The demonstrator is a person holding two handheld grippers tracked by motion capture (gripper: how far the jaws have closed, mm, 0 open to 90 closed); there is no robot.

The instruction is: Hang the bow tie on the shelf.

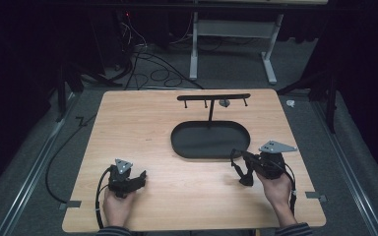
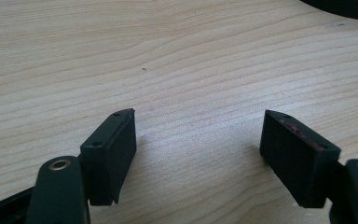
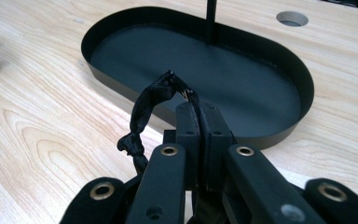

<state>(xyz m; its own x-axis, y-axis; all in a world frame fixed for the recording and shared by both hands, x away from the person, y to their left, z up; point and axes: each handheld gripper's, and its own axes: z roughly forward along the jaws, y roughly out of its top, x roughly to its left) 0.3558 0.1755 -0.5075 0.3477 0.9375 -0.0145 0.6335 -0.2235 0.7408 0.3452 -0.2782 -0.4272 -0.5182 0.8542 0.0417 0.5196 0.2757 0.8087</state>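
My right gripper [image 1: 242, 157] [image 3: 198, 109] hovers just in front of the near right rim of a black oval tray [image 1: 177, 147] [image 3: 279, 135]. Its jaws are shut on a black fabric hair tie [image 1: 242, 172] [image 3: 142, 116]. The tie pokes out past the tips and hangs in a loop to the left of the jaws. From the tray rises a thin black stand [image 1: 210, 115] [image 3: 210, 14] with a crossbar and small pegs [image 1: 214, 97]. My left gripper [image 1: 140, 177] [image 2: 198, 140] rests low over the bare wood at the near left, open, nothing between its pads [image 2: 116, 149].
The wooden table [image 1: 142, 123] has a round hole [image 1: 224, 103] [image 3: 292, 18] behind the tray. Cables trail from both grippers over the near edge. Beyond the table are floor cables and a white desk frame [image 1: 194, 49].
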